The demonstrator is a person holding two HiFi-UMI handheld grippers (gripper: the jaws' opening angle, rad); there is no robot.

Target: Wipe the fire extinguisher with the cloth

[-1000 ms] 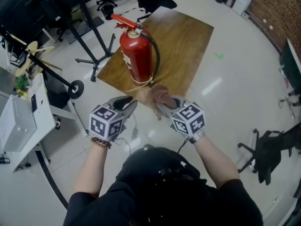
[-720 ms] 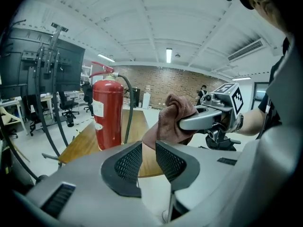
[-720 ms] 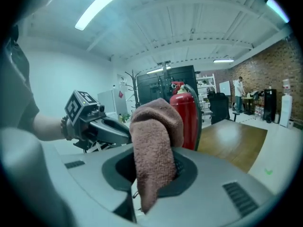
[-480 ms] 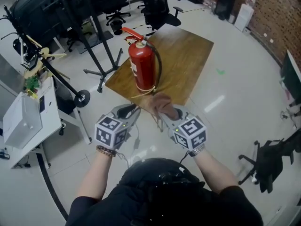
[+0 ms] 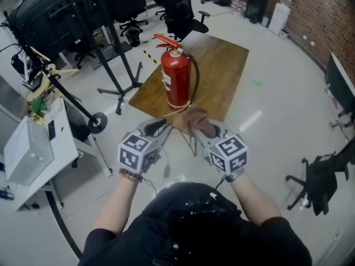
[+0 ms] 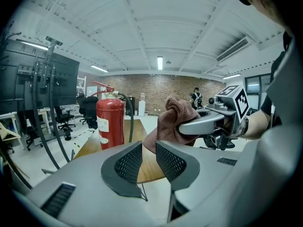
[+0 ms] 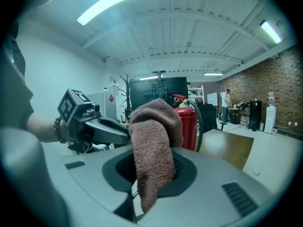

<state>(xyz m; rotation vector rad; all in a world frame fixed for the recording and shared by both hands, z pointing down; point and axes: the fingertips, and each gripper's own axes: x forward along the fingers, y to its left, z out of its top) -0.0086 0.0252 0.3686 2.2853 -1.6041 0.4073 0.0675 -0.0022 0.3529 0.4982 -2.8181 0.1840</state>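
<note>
A red fire extinguisher (image 5: 176,82) with a black hose stands upright near the front edge of a wooden table (image 5: 222,60). Just short of that edge my right gripper (image 5: 201,131) is shut on a brown cloth (image 5: 195,119), which bunches above the jaws and hangs down below them (image 7: 154,150). My left gripper (image 5: 158,128) hovers beside it on the left, jaws a little apart with nothing between them (image 6: 149,159). The left gripper view has the extinguisher (image 6: 110,122) ahead to the left and the cloth (image 6: 175,119) to the right. In the right gripper view the extinguisher (image 7: 188,126) stands behind the cloth.
Black tripod stands (image 5: 119,65) and a wheeled bar (image 5: 99,122) stand left of the table. Office chairs (image 5: 177,10) are behind it. A white cabinet (image 5: 33,148) sits at the far left and a black chair (image 5: 321,182) at the right.
Both grippers have lifted and come a little closer to the extinguisher. The cloth stays gripped in the right one. The head view has shifted, so the extinguisher sits further right.
</note>
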